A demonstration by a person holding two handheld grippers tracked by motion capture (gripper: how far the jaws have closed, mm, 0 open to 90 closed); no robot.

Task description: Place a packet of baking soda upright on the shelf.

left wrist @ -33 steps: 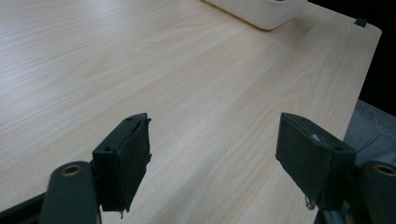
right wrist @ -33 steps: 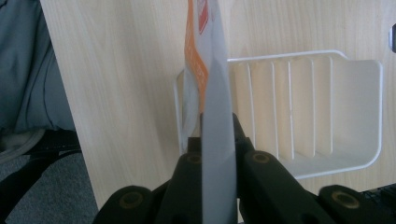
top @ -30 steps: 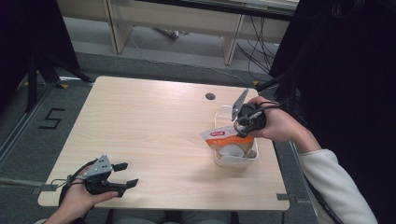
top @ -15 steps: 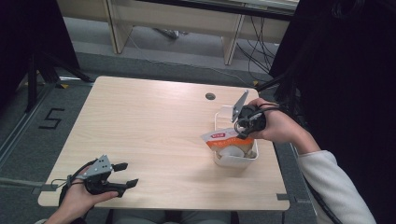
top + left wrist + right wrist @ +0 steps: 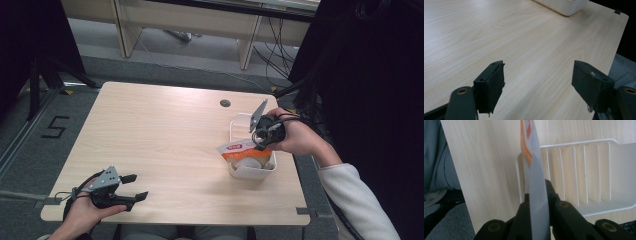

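Progress looking approx midway: right gripper, jaws clamping on orange-and-white packet, is holding it at white basket's rim w/ release pending, while left gripper is idling wide open, empty, near table front edge.

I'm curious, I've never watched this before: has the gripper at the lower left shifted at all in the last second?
No. The left gripper sits at the same near-left corner of the light wooden table.
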